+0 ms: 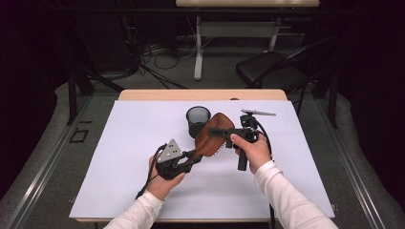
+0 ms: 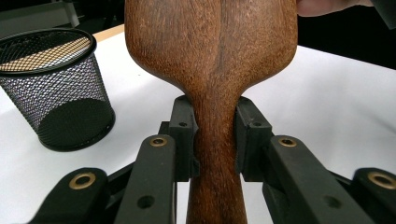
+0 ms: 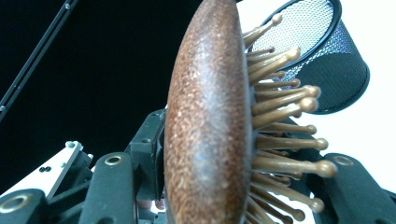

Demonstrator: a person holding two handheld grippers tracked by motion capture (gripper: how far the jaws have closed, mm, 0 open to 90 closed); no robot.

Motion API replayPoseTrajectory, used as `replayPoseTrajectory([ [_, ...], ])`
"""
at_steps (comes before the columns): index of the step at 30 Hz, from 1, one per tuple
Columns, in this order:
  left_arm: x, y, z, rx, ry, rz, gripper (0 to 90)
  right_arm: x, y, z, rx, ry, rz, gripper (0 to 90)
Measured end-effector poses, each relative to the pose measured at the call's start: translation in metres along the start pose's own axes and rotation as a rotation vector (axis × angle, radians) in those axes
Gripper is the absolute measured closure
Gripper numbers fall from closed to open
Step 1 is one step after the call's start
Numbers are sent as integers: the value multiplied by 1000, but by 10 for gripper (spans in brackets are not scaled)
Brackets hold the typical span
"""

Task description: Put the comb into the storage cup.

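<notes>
Two grippers hold one wooden brush (image 1: 213, 136) above the middle of the table (image 1: 119, 181) in the high view. The left gripper (image 1: 191, 156) pinches its handle from the near left, while the right gripper (image 1: 220, 132) reaches in from the right across the brush head. A mesh cup (image 1: 197, 120) stands upright just beyond the brush, on the far side.

From the left gripper view, the jaws press on both sides of the narrow brush (image 2: 215, 93) neck, and the cup (image 2: 53, 88) sits on the table to the left.

From the right gripper view, the brush (image 3: 208, 121) stands edge-on between the jaws, back to the left, pins (image 3: 285, 112) pointing right; the jaws are closed on the head. The cup (image 3: 327, 60) shows behind the pins.
</notes>
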State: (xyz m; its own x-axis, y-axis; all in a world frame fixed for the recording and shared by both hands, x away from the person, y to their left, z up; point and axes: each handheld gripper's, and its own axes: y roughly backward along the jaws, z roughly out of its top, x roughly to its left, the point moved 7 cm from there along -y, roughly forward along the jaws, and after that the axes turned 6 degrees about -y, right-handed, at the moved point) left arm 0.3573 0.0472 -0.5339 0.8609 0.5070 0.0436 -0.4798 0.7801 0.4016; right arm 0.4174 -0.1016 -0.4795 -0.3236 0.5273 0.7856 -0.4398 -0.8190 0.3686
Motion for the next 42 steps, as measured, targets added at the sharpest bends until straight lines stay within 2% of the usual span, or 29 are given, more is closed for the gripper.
replayPoseTrajectory([
  [21, 1, 0, -1, 0, -1, 8, 724, 1, -3, 1, 0, 14, 5, 450],
  [28, 1, 0, -1, 0, -8, 7, 723, 1, -1, 0, 9, -8, 9, 459],
  [42, 2, -3, -3, 8, 7, 18, 720, 1, -4, 1, 13, -37, 4, 485],
])
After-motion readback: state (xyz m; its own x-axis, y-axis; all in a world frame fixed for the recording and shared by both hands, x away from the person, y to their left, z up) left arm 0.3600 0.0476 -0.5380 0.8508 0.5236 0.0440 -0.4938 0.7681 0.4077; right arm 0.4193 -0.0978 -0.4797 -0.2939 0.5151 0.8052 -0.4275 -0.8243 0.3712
